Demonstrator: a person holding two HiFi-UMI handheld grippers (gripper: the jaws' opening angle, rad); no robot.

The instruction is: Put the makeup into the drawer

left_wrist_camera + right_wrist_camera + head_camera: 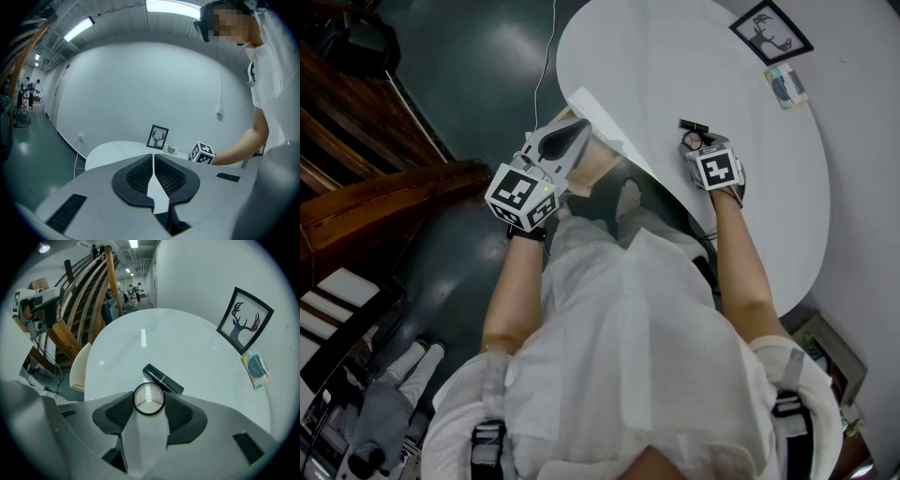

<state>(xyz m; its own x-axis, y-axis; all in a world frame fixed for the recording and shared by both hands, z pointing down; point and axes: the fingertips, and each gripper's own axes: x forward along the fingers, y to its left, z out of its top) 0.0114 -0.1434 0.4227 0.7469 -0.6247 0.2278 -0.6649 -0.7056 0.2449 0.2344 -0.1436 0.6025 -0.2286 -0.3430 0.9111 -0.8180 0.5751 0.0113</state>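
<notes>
Round compact (149, 398) clamped in right tongs (149, 405), held low over white worktop (187, 338) near its front edge. Black lipstick tube (162, 378) lies on worktop just beyond compact. Right forearm (748, 272) stretched straight forward from body. Left tongs (153, 165) pressed together, nothing between, held by worktop's left edge; left forearm (512, 291) angled forward. Framed deer picture (244, 320) and small packet (255, 368) at far side, well apart from tongs.
</notes>
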